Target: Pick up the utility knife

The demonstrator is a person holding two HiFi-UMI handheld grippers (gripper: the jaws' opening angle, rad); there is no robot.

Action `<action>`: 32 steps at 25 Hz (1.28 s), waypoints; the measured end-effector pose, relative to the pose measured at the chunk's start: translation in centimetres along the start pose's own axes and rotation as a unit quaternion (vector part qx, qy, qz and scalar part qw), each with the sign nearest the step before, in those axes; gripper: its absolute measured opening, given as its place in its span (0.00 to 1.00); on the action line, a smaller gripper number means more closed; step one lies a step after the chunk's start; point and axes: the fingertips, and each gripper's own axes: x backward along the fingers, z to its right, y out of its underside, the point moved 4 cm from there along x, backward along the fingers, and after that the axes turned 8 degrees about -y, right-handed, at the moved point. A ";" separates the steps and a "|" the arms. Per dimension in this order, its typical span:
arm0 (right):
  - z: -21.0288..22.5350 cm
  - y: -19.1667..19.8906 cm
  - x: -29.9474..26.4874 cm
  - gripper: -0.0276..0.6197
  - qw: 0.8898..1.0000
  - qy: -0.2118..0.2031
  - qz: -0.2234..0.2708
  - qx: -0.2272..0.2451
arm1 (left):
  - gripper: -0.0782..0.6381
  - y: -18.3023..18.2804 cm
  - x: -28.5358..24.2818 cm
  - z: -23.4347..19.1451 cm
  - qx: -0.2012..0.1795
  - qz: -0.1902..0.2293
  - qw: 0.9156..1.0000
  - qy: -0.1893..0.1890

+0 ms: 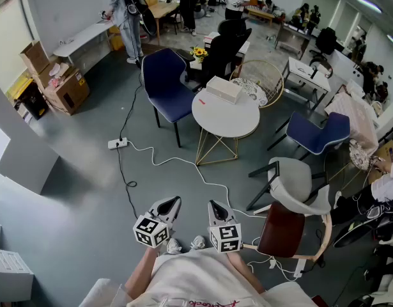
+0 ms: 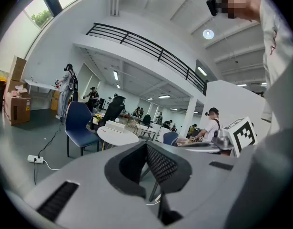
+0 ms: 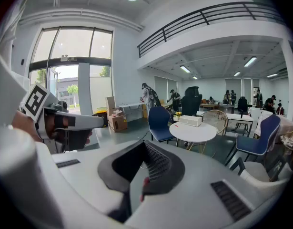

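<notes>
Red item (image 3: pixel 175 125) on table (image 3: pixel 196 132), well beyond right claw (image 3: pixel 145 148).

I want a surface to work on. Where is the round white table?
In the head view the round white table stands mid-picture, a blue chair to its left, a second blue chair to its right, a white box on it.

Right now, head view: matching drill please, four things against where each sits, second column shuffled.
1. white box
2. power strip
3. cardboard boxes
4. dark red chair

A. on the floor, left of the round table
B. far left of the room
C. on the round table
D. lower right, nearest the camera wearer

Pairs: 1-C, 2-A, 3-B, 4-D.
</notes>
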 end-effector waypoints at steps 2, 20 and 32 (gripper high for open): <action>0.1 -0.2 0.0 0.07 1.000 -0.003 0.001 -0.001 | 0.13 -0.1 -0.1 0.2 0.001 0.000 1.000 0.001; 3.0 1.1 0.7 0.07 1.000 -0.015 0.000 -0.009 | 0.13 1.3 -2.1 2.6 0.002 -0.009 1.000 -0.004; 5.3 2.5 0.8 0.07 1.000 -0.019 -0.010 -0.017 | 0.13 2.6 -4.2 3.5 0.008 -0.018 1.000 -0.007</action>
